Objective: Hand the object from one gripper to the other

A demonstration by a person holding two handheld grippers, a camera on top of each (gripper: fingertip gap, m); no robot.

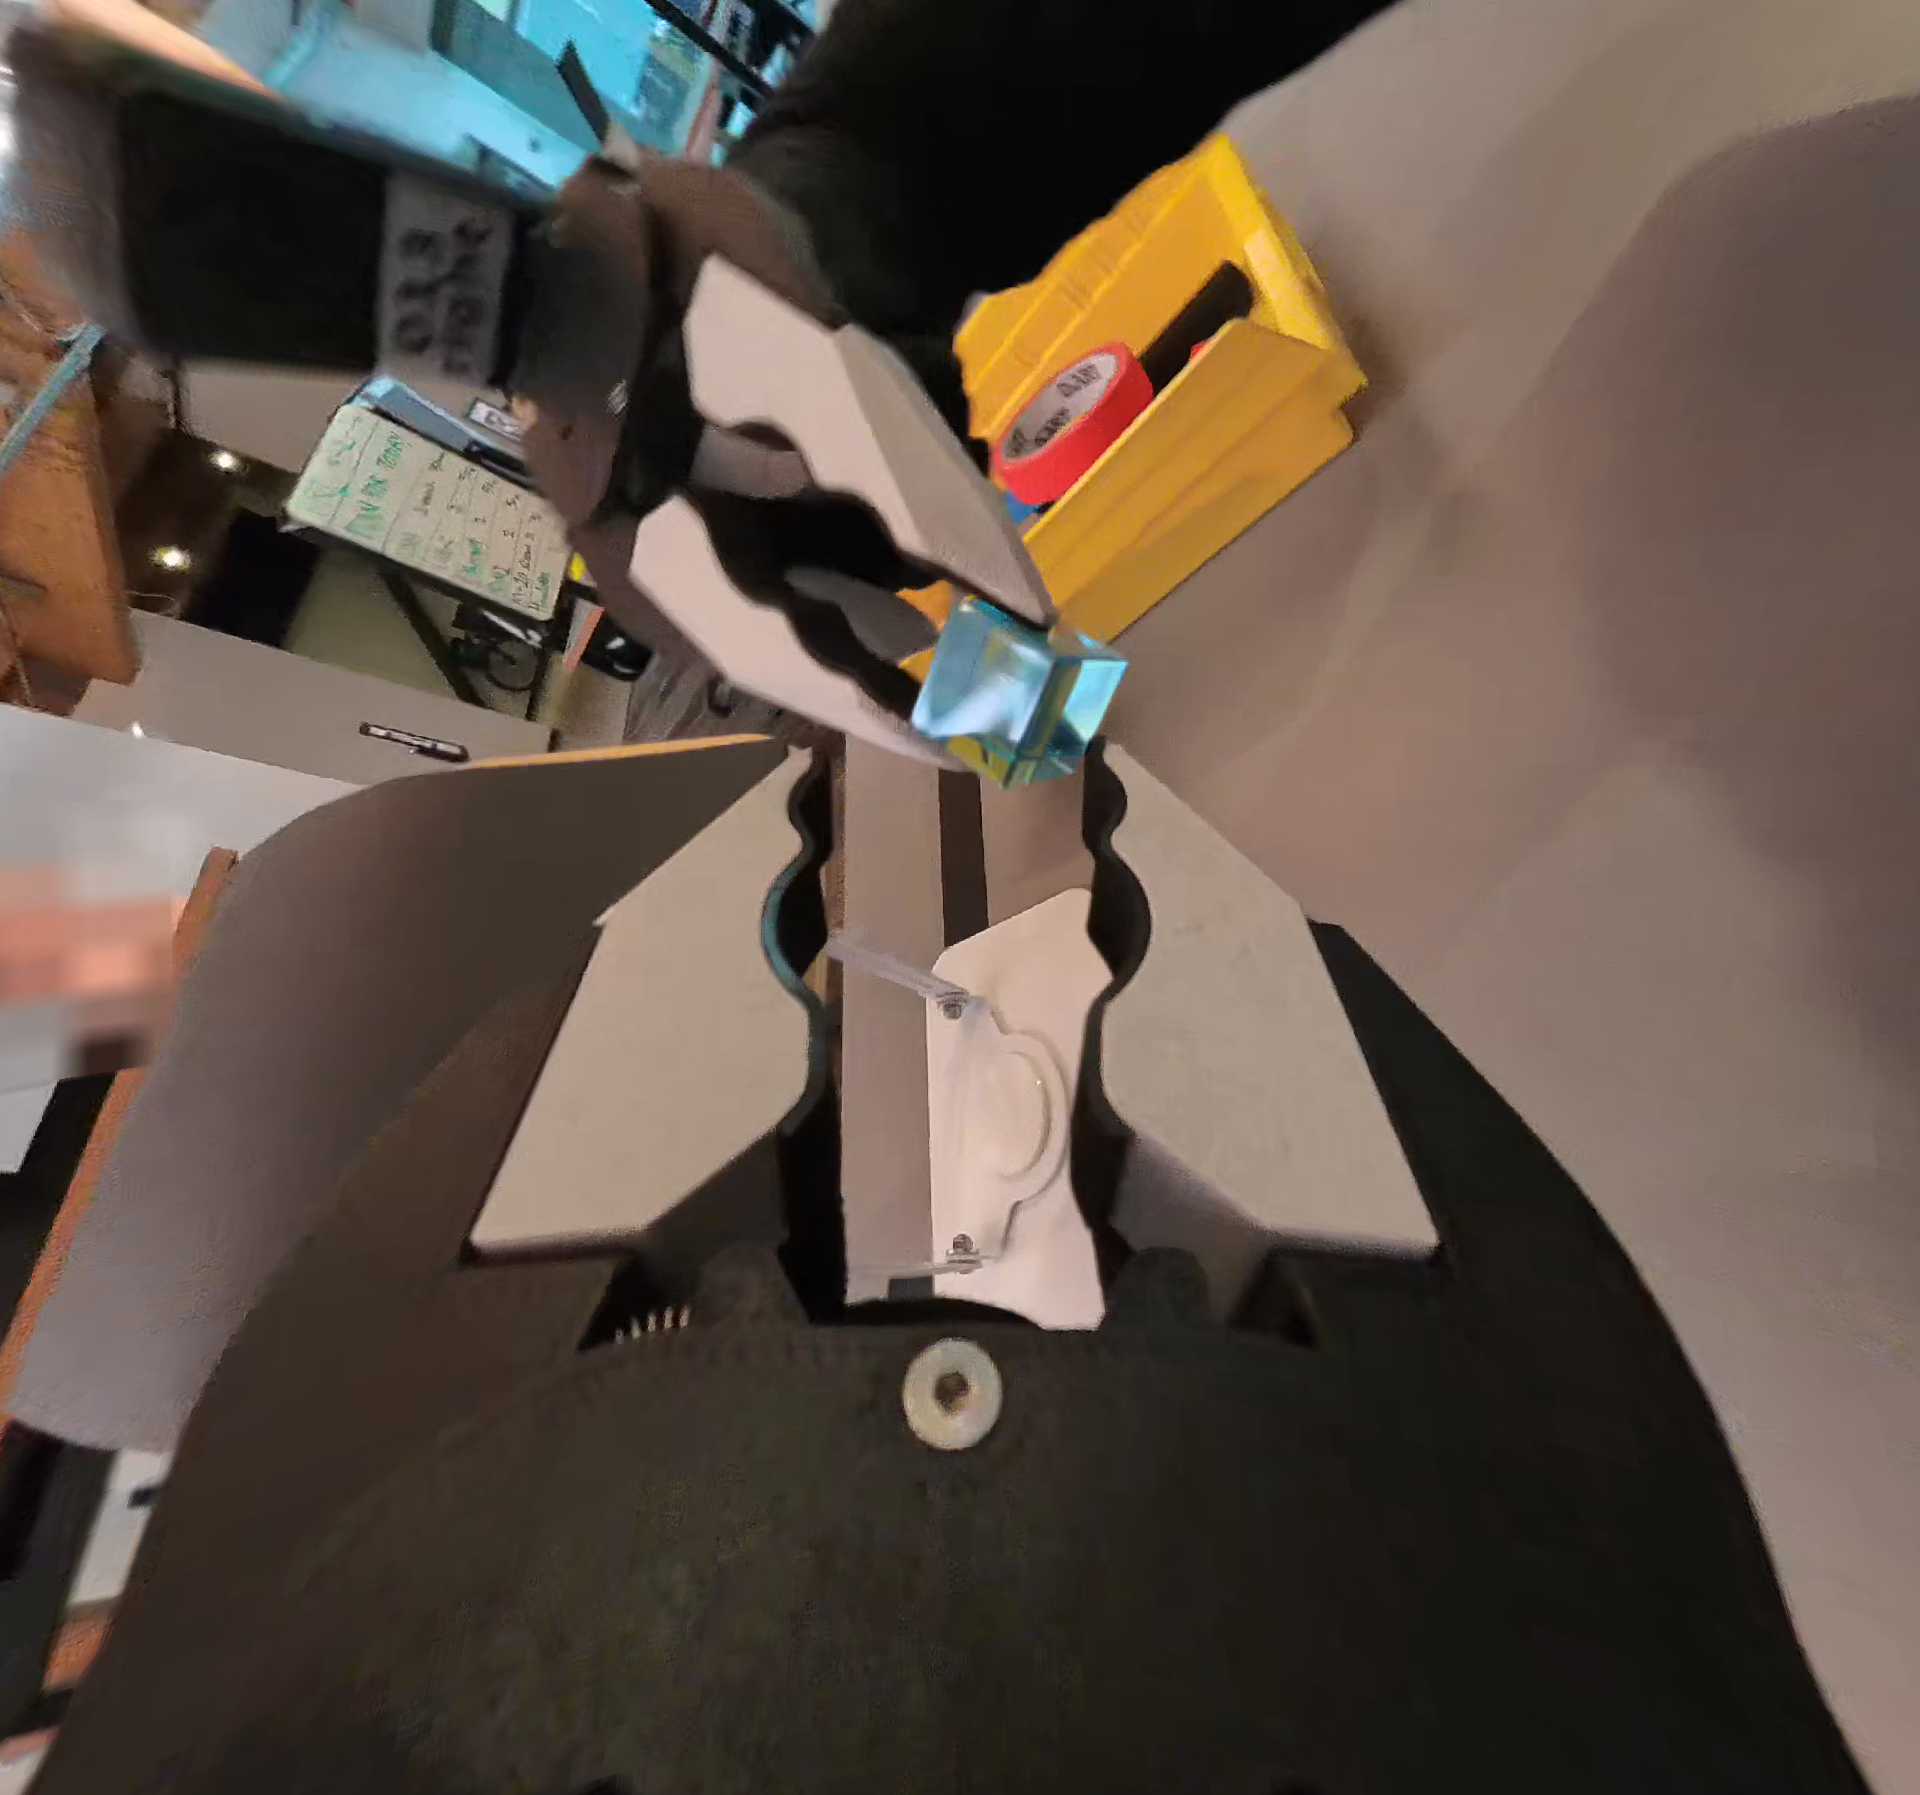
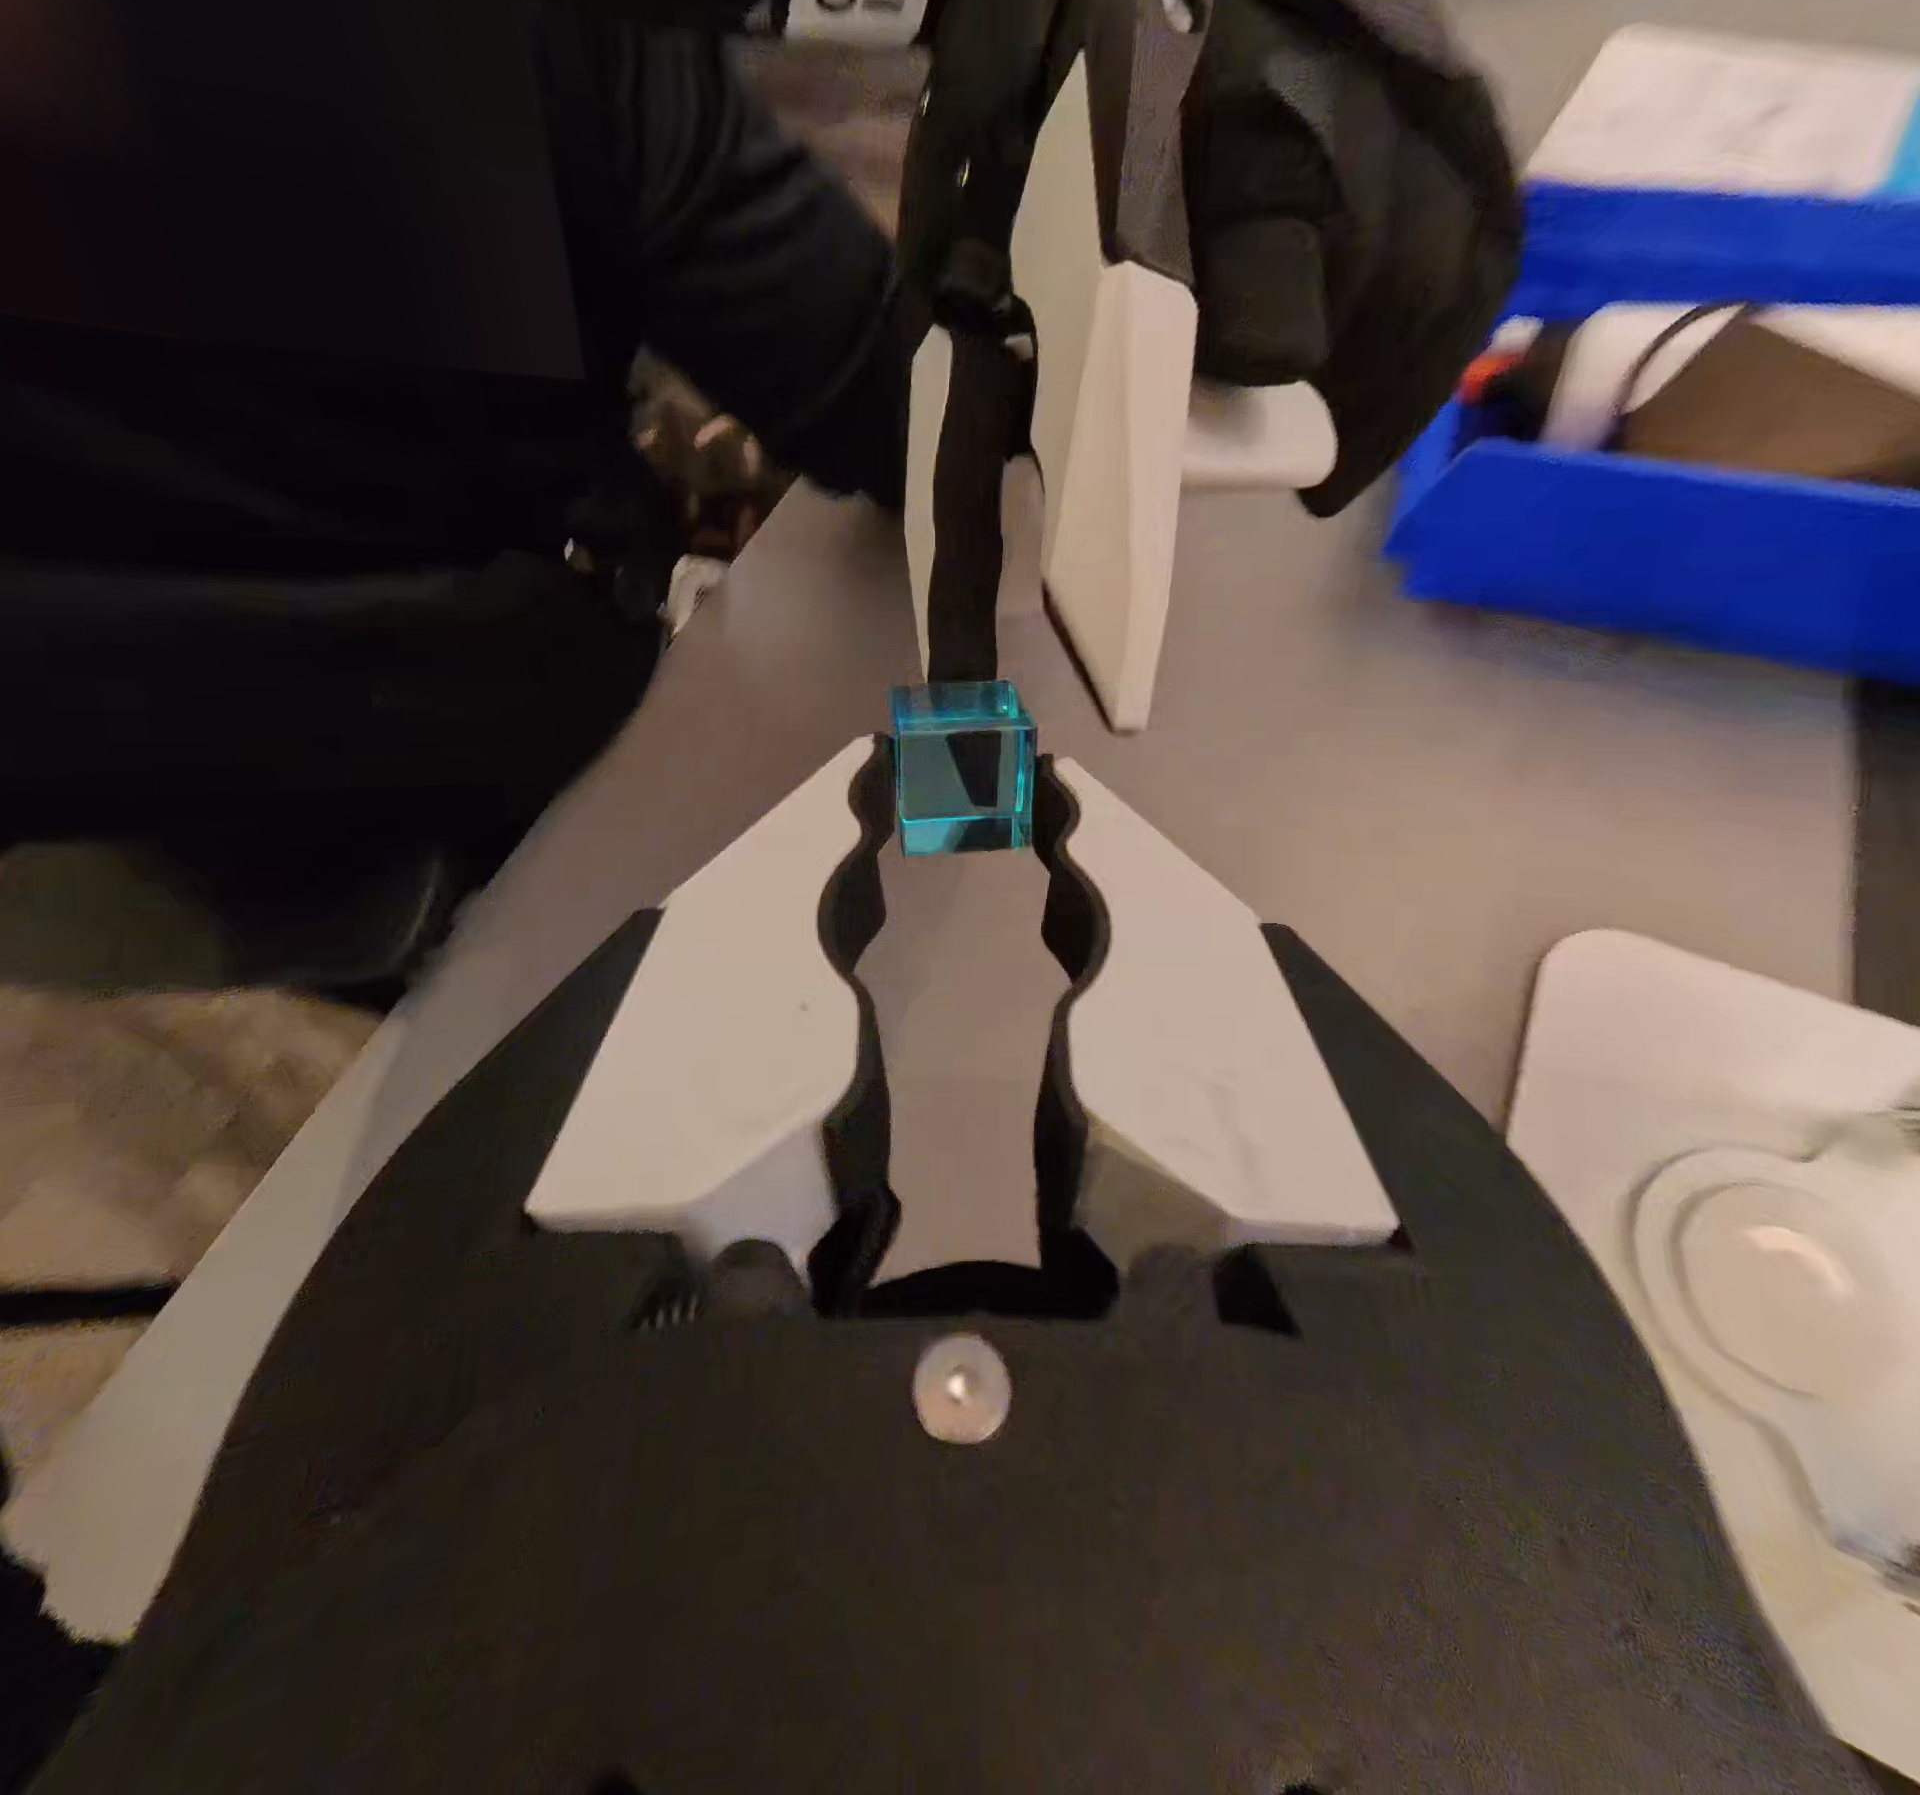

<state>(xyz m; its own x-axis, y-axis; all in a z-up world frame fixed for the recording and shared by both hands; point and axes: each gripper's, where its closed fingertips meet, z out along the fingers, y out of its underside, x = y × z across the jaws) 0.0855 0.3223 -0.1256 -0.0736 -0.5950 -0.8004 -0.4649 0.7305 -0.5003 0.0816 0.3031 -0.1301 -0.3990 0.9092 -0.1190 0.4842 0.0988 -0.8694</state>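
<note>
cube (image 2: 964,781): clear blue, held off the table (image 2: 1403,810), pinched at the tips of the right gripper (image 2: 964,779).
right gripper: clamped on cube.
left gripper (image 1: 951,769): jaws apart, empty, tips just beside cube.
done: cube lifted and presented.
left: closing left jaws on cube, then releasing right.

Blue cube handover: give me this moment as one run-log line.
stage: handover pending | right gripper: shut on blue cube | left gripper: open, beside cube, not gripping | cube: off the table
</note>
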